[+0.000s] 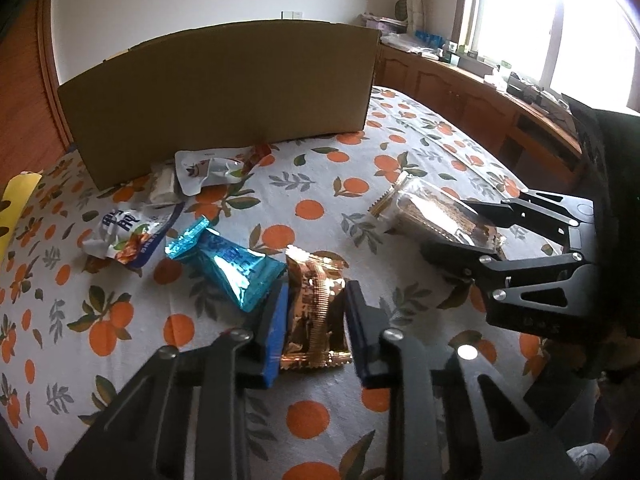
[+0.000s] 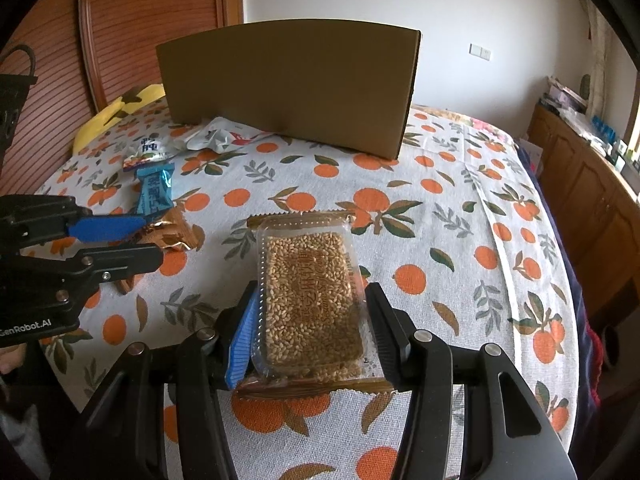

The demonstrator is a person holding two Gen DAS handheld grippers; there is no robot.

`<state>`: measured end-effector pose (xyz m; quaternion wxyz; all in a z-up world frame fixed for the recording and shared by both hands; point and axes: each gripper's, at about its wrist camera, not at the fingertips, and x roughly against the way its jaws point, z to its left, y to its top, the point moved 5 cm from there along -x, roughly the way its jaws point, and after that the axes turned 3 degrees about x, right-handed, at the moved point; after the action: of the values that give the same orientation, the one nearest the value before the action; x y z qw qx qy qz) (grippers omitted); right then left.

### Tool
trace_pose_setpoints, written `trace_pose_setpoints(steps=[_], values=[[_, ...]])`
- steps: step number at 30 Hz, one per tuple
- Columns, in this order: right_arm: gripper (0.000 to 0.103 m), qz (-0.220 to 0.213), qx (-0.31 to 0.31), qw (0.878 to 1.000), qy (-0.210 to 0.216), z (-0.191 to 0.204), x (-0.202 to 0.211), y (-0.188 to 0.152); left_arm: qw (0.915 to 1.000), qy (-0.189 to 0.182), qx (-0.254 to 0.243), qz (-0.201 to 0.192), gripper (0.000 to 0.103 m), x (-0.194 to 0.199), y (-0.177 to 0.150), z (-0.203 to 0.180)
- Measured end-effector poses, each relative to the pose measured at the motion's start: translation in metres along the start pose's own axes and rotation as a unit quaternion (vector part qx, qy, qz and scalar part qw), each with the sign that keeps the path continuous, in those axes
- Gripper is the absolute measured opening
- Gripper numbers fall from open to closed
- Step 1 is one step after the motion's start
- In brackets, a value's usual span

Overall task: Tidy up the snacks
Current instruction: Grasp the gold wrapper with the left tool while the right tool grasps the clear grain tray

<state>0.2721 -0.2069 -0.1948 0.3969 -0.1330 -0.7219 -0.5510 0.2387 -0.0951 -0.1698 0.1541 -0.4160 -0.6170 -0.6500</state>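
Looking along our left gripper [image 1: 314, 316], we see its 2 fingers pressed against both sides of a gold packet [image 1: 316, 304] lying on the orange-print bedspread [image 1: 400, 152], so the tool holds that packet. Our right gripper [image 2: 312, 326] clamps a clear pack of sesame bar [image 2: 310, 296] between its fingers; the pack's far end points toward the cardboard box [image 2: 292, 84].

The box stands upright at the far side of the bed, and its tall near wall hides whatever is inside. Just beside the gold packet, touching its left edge, lies a shiny blue packet [image 1: 228, 264]. Farther left sits a white and blue pouch [image 1: 128, 236], crumpled. Between it and the box lie a white pouch [image 1: 204, 170] and a small pale wrapped piece [image 1: 164, 186], both close against the box's base, with a red wrapper [image 1: 260, 152] poking out there.

A yellow cushion [image 2: 116, 114] rests at the bed's left edge. Wooden cabinets [image 1: 480, 100] run under the bright window [image 1: 540, 12] on the right, their top crowded with small items too blurred for us to name.
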Motion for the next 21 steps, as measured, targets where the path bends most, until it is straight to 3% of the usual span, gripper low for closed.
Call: trace_pose_setpoints(steps=[2, 21], values=[[0.053, 0.0, -0.001, 1.0, 0.001, 0.0, 0.0, 0.0, 1.0, -0.003, -0.003, -0.002, 0.02, 0.001, -0.001, -0.002], [0.053, 0.0, -0.001, 1.0, 0.002, 0.0, 0.0, 0.0, 0.999, -0.023, 0.004, -0.038, 0.019, 0.035, 0.006, -0.004]])
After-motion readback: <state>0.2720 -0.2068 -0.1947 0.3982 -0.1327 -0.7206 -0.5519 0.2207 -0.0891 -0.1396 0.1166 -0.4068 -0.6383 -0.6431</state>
